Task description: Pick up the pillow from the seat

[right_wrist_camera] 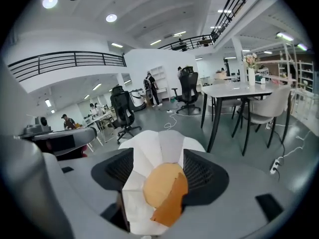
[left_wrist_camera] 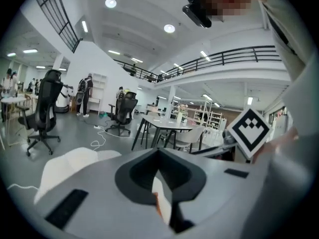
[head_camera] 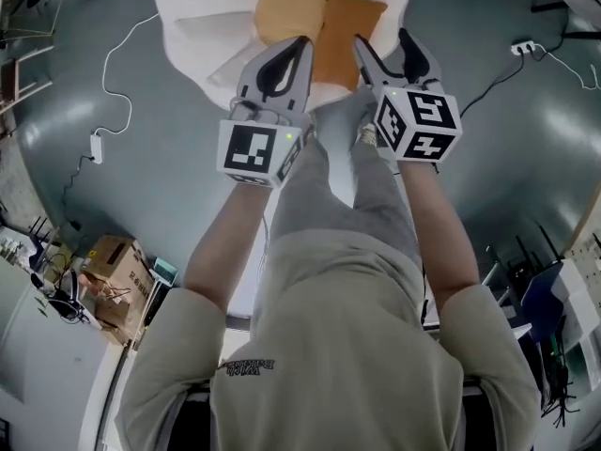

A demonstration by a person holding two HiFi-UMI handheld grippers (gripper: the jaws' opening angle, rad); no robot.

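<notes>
A white petal-shaped seat [head_camera: 197, 26] stands on the grey floor ahead of me. On it lie a round tan cushion [head_camera: 286, 3] and a darker orange pillow [head_camera: 343, 40], which leans against the cushion. My left gripper [head_camera: 302, 45] hovers over the seat's near edge just left of the pillow, jaws together and empty. My right gripper [head_camera: 380, 40] is just right of the pillow, open with nothing between its fingers. In the right gripper view, the seat [right_wrist_camera: 164, 143], cushion [right_wrist_camera: 159, 180] and pillow [right_wrist_camera: 172, 205] show between the parted jaws of the right gripper [right_wrist_camera: 159, 166]. The left gripper view shows the left gripper [left_wrist_camera: 159, 153] and the seat [left_wrist_camera: 70, 166].
A power strip [head_camera: 96, 147] with its white cable lies on the floor at the left, another [head_camera: 523, 47] at the right. A cardboard box [head_camera: 117, 271] sits behind me. A table with chairs [right_wrist_camera: 244, 91] and office chairs [left_wrist_camera: 45, 108] stand beyond the seat.
</notes>
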